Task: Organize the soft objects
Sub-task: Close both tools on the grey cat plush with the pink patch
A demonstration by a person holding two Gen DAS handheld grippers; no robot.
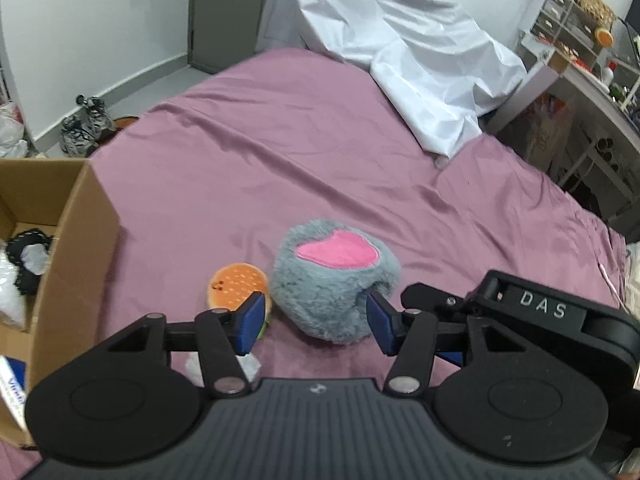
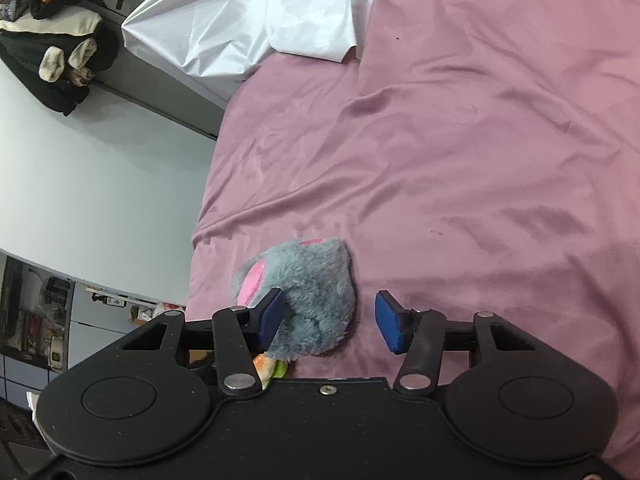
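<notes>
Grey fluffy toy (image 1: 334,288) and burger plush (image 1: 238,286) lie on the purple bed (image 1: 280,160), not yet in the cardboard box (image 1: 68,240). Left gripper (image 1: 314,322) and right gripper (image 2: 330,322) are both spread apart, holding nothing.

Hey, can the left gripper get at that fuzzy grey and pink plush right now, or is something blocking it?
Probably yes. The left gripper is open, its blue pads on either side of the grey plush with nothing between them. The burger toy lies close beside the left pad and might get nudged.

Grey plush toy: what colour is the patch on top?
Pink, on the grey plush toy; clearest in the left wrist view.
</notes>
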